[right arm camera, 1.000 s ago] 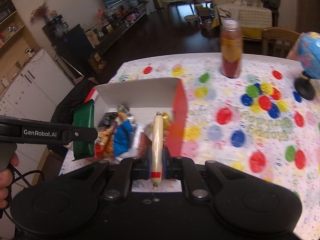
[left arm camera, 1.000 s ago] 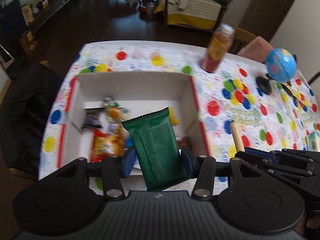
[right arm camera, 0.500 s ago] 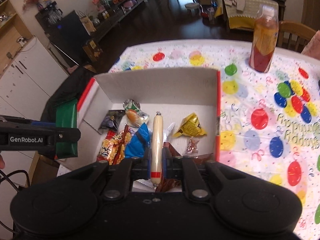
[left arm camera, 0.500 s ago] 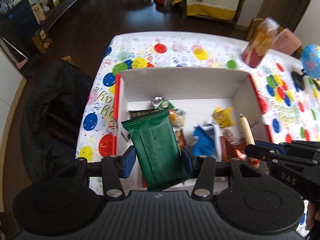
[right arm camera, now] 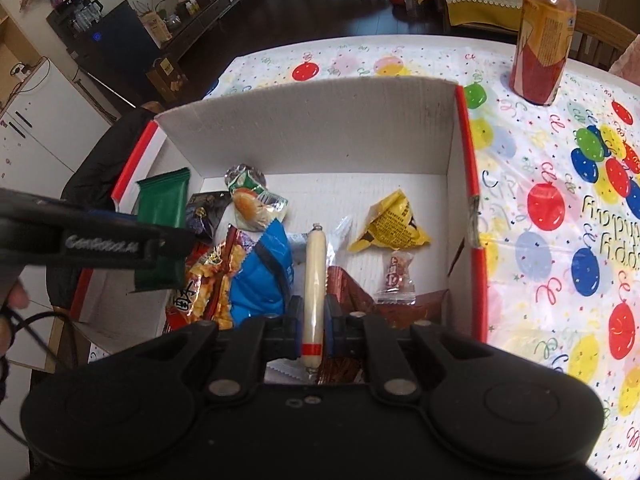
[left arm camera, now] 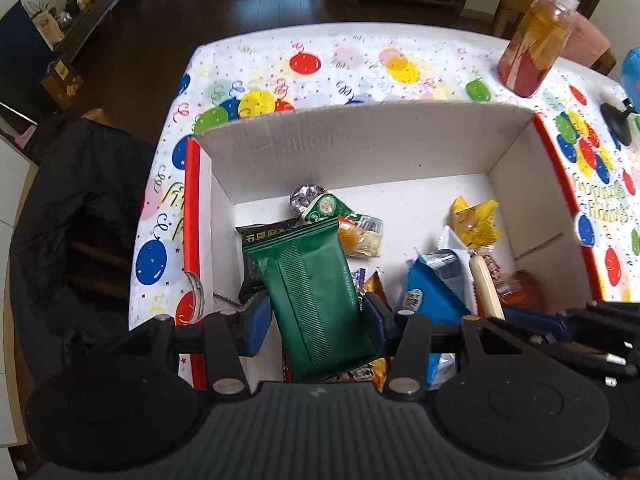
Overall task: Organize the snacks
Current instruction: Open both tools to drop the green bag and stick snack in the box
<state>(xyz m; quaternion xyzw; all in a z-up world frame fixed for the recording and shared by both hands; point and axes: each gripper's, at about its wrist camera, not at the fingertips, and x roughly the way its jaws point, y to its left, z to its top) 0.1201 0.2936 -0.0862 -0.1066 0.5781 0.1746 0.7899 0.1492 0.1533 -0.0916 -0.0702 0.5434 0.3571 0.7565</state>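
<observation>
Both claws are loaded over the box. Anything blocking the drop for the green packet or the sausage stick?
Nothing visible blocks either. The cardboard box is open-topped. The green packet in the left claw and the sausage stick in the right claw would land on loose snacks already inside.

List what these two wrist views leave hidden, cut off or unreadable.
- Left wrist view: the green packet, clamped in the left tool, covers most of the black packet and its print.
- Left wrist view: the globe is cut off by the right edge.
- Right wrist view: the left tool's lettering is blurred; the red snack bag lies partly behind it.
- Both views: the box's near wall is hidden by the tool bodies.
</observation>
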